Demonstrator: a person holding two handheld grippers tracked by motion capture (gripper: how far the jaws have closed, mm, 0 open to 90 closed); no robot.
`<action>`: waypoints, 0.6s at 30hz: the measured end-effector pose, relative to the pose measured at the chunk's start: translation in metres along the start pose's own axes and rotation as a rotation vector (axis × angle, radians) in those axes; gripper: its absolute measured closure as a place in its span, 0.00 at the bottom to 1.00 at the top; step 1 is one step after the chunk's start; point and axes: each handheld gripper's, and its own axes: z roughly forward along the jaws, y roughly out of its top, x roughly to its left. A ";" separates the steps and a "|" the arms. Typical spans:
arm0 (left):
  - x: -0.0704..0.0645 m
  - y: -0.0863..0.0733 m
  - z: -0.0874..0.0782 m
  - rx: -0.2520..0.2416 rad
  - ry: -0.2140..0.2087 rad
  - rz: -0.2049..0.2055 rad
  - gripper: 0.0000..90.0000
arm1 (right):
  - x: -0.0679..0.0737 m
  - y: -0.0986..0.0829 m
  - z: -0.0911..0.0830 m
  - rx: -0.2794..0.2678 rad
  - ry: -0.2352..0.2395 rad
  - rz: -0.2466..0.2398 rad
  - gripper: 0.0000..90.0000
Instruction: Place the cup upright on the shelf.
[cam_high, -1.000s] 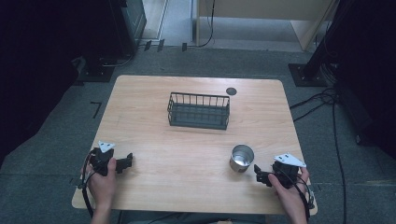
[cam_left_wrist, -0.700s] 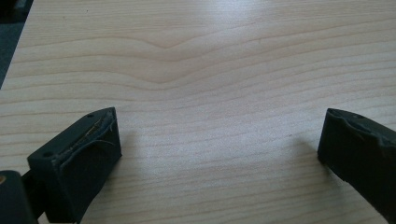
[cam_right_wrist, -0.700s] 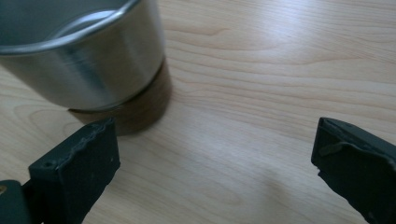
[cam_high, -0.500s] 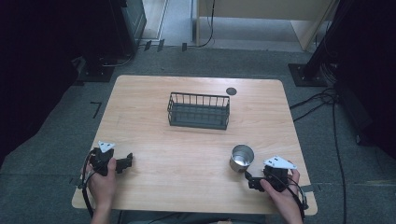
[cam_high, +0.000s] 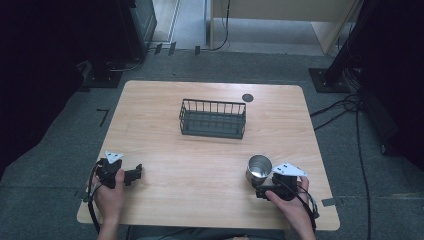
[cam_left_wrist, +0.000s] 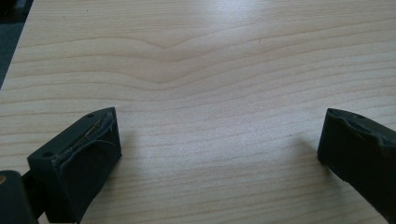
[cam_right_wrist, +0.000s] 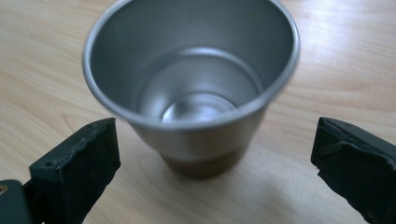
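Note:
A shiny metal cup (cam_high: 258, 169) (cam_right_wrist: 191, 88) stands upright and empty on the wooden table (cam_high: 200, 165), at the front right. My right gripper (cam_high: 261, 192) (cam_right_wrist: 212, 163) is open just in front of the cup, its jaws spread wider than the cup's base, which sits a little beyond their tips. A black wire basket (cam_high: 212, 118) sits empty at the table's middle, toward the back. My left gripper (cam_high: 135, 174) (cam_left_wrist: 217, 149) rests open at the front left, with bare wood between its jaws.
A small dark round disc (cam_high: 247, 97) lies near the table's back edge, right of the basket. Cables (cam_high: 350, 107) and dark equipment stands (cam_high: 327, 77) sit on the grey floor around the table. Bare wood spans between the two grippers.
My right gripper has slid left and forward toward the cup, ending close in front of it. The left gripper has stayed put.

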 end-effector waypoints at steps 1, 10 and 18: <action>0.000 0.000 0.000 -0.001 0.000 -0.001 0.00 | 0.001 0.002 0.001 -0.004 0.003 0.000 0.01; 0.000 0.000 0.000 0.000 0.000 -0.001 0.00 | 0.011 0.013 0.015 -0.018 -0.050 0.019 0.05; 0.000 0.000 0.000 0.000 0.000 -0.001 0.00 | 0.016 0.015 0.023 -0.020 -0.081 0.012 0.15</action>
